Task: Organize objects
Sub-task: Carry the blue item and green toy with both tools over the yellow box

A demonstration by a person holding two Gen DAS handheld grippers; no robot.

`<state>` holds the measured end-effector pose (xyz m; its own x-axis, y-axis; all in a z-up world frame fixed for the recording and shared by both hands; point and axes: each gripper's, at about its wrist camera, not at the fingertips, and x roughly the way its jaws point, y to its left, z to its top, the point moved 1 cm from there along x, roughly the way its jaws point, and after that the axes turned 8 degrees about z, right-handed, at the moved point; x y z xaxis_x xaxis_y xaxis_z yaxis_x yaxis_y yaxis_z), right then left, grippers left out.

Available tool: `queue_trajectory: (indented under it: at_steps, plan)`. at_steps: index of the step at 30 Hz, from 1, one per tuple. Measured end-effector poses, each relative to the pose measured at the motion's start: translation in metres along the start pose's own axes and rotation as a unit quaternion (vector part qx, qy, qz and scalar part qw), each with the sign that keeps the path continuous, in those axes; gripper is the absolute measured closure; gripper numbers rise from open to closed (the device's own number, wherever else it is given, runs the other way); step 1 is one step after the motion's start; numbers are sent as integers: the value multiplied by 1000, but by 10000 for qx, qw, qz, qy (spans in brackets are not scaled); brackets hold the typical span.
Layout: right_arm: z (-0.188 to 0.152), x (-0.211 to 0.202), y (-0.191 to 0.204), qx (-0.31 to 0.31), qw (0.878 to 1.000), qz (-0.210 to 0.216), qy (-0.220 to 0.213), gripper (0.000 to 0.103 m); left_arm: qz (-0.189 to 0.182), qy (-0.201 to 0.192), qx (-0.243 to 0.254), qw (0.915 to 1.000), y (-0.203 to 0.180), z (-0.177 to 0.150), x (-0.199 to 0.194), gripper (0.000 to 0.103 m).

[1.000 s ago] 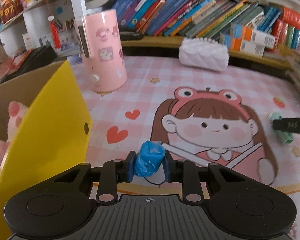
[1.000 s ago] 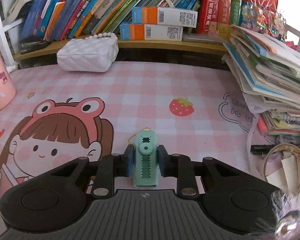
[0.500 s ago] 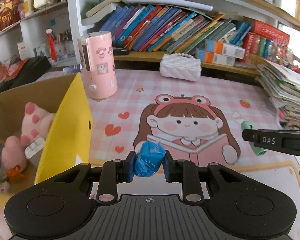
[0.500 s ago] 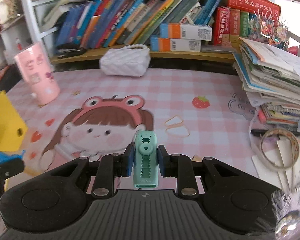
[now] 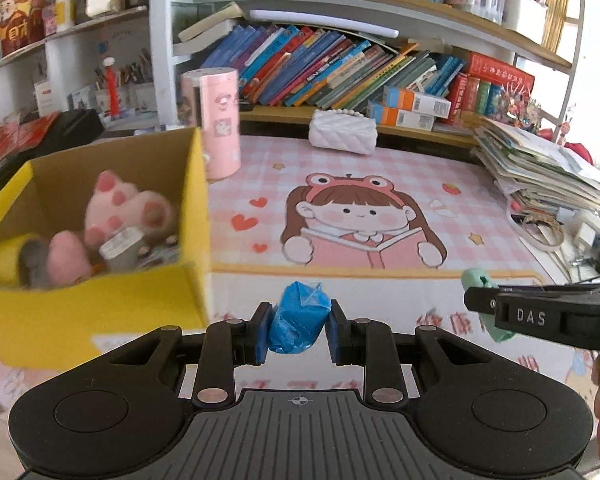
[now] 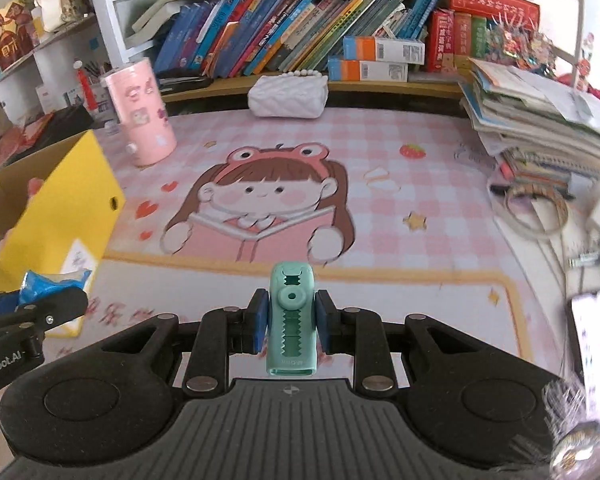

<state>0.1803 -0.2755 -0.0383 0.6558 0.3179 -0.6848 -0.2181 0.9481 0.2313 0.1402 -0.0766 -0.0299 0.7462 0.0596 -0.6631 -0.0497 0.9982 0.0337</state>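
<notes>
My left gripper (image 5: 299, 330) is shut on a blue crumpled wrapper (image 5: 298, 322), held above the desk's front edge just right of a yellow cardboard box (image 5: 100, 312). The box holds pink plush toys (image 5: 128, 210) and small items. My right gripper (image 6: 290, 326) is shut on a mint green crocodile-shaped clip (image 6: 291, 320), held above the pink cartoon desk mat (image 6: 380, 208). The right gripper also shows in the left wrist view (image 5: 488, 308), to the right. The left gripper with the wrapper (image 6: 52, 284) shows at the left of the right wrist view, by the box (image 6: 60, 208).
A pink cylinder (image 5: 212, 124) stands behind the box. A white quilted purse (image 5: 342, 132) lies at the back under a shelf of books (image 5: 340, 68). A stack of papers and books (image 5: 540, 172) fills the right side, with a tape ring (image 6: 536, 210) and cables.
Both grippers have pulled back and risen from the mat toward the desk's front edge. The yellow box's inside has come into the left wrist view. Both still hold their objects.
</notes>
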Motion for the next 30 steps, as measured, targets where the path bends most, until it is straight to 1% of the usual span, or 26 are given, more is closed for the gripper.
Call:
queue_trajectory:
  at_steps: [9, 19, 24, 30]
  plan:
    - [-39, -27, 63, -97, 9999, 100, 26, 80, 67, -64, -110, 9999, 50, -26, -39, 77]
    - [-79, -38, 131, -379, 9982, 427, 157, 80, 268, -82, -272, 9992, 102, -59, -73, 77]
    - [-92, -39, 163, -506, 9968, 600, 177, 80, 436, -102, -406, 9982, 131, -72, -88, 77]
    - [-100, -41, 197, -692, 9942, 803, 155, 80, 598, -198, -528, 9966, 158, -80, -103, 77]
